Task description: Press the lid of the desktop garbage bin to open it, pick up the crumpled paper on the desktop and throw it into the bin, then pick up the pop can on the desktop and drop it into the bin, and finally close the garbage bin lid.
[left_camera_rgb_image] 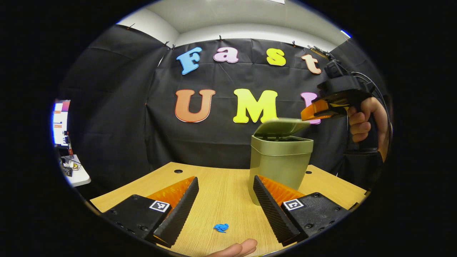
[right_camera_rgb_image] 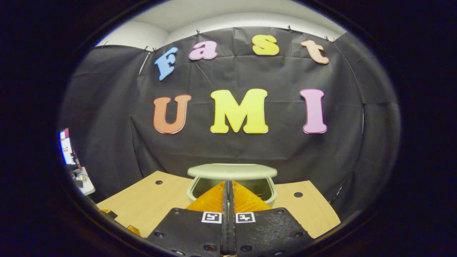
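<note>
The olive-green desktop bin (left_camera_rgb_image: 278, 160) stands on the wooden table, just beyond my left gripper's right finger. Its lid (left_camera_rgb_image: 282, 125) is tilted up, hinged at the back, and the opening shows under it. My left gripper (left_camera_rgb_image: 225, 178) stands open low over the table with nothing between its fingers. A hand holds my right gripper (left_camera_rgb_image: 302, 116) at the lid's right front edge, its jaws pressed together. In the right gripper view that gripper (right_camera_rgb_image: 228, 182) is shut and empty, pointing over the bin's rim (right_camera_rgb_image: 273, 192) below the raised lid (right_camera_rgb_image: 232, 171).
A small blue scrap (left_camera_rgb_image: 221, 227) lies on the table (left_camera_rgb_image: 221, 200) near its front edge, with a fingertip (left_camera_rgb_image: 239, 248) just in front of it. A side shelf with a lit screen (left_camera_rgb_image: 60, 123) stands far left. The table top has round cable holes (left_camera_rgb_image: 178, 171).
</note>
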A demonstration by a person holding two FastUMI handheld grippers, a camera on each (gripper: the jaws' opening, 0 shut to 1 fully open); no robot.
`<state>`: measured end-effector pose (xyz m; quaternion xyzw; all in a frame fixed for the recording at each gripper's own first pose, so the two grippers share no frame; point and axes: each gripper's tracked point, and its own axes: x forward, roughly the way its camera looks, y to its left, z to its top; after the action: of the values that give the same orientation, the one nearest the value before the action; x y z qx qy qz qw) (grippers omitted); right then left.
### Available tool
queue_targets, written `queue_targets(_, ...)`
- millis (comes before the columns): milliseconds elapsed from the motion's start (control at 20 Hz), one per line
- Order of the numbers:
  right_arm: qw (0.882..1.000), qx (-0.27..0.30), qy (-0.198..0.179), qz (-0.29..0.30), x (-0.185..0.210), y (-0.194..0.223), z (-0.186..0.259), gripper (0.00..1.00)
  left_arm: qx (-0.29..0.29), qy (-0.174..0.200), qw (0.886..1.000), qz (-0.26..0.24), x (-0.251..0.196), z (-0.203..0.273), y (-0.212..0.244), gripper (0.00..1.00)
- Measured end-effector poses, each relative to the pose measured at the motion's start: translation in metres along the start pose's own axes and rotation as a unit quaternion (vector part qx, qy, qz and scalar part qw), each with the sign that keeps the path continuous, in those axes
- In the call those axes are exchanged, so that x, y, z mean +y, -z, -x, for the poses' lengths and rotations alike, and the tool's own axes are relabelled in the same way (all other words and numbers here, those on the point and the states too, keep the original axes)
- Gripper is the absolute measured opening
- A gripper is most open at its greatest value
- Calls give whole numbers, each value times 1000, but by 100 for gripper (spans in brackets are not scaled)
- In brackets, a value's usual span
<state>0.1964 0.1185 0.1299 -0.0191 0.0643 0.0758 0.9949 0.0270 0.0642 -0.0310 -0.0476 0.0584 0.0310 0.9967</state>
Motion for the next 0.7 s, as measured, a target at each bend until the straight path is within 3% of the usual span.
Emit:
queue_targets(200,999,-28,10,24,3,-2,46,0,-4,2,1000,-4,-1,2,-2,99)
queue_targets(400,998,-43,-5,38,8,34,98,0,-9,5,1000,-8,0,3,-4,99)
queue_targets(550,999,-37,-18,14,4,69,124,6,-11,3,1000,-10,-1,4,-4,99)
queue_targets(700,999,-30,-12,5,-11,99,142,27,-10,4,1000,-14,-3,3,-4,99)
